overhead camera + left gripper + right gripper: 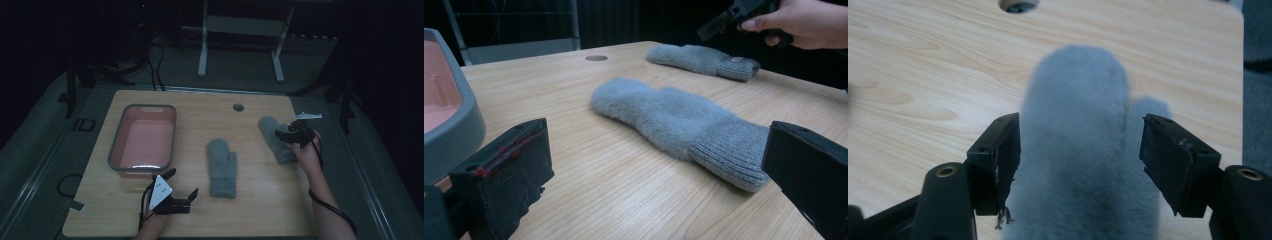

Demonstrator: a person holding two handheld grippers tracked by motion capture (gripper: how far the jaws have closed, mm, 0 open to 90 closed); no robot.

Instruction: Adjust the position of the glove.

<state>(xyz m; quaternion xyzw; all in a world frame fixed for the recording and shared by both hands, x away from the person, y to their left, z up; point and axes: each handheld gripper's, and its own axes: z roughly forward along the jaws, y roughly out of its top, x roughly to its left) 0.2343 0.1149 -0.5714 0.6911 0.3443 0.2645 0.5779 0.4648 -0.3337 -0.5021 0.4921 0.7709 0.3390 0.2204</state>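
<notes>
Looking down from the high view, the right gripper (295, 132) hovers over the far mitten (276, 138), right of the tub (143, 141), while the left gripper view shows open jaws facing the near mitten (679, 125), and the right gripper view shows parted jaws straddling its mitten (1078, 150), not yet pinching.

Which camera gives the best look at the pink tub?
The high view: the tub appears whole from above, grey-rimmed, pink inside, at the table's left. The left gripper view catches one rounded corner at its left edge.
</notes>
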